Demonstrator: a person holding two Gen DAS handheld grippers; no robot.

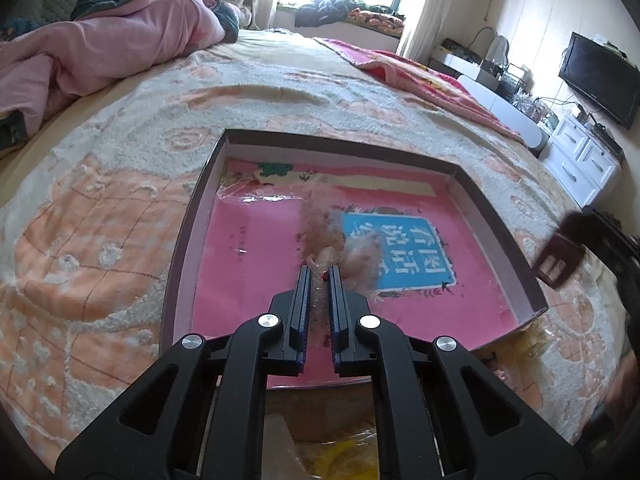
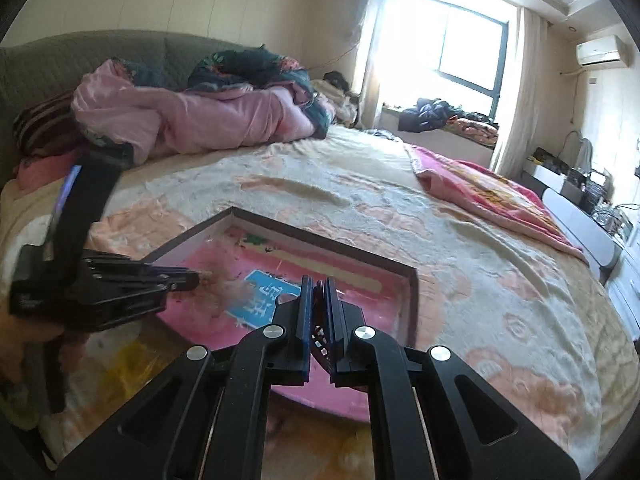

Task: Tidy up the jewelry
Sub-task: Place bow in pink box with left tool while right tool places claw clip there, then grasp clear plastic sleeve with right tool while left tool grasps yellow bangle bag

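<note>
1. Left tool (image 1: 319, 270) nearly closed, pinching a clear plastic bag (image 1: 340, 240) over the box (image 1: 500, 236).
2. Right tool (image 2: 319, 282) clamps a small dark item (image 2: 320, 340).
3. Box sits on the bed (image 1: 120, 184).

bright window (image 2: 448, 46), cream walls (image 2: 248, 4), bed (image 1: 280, 80), wall television (image 1: 598, 80), white drawers (image 1: 580, 156)

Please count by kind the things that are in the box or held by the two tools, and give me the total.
Tools: 2, the left tool and the right tool
Clear crinkled plastic bags: 1, the bag held by the left tool
Small dark items: 1, the dark item held by the right tool
Pink books: 1, the book lying in the box
Boxes: 1
Total: 6
</note>
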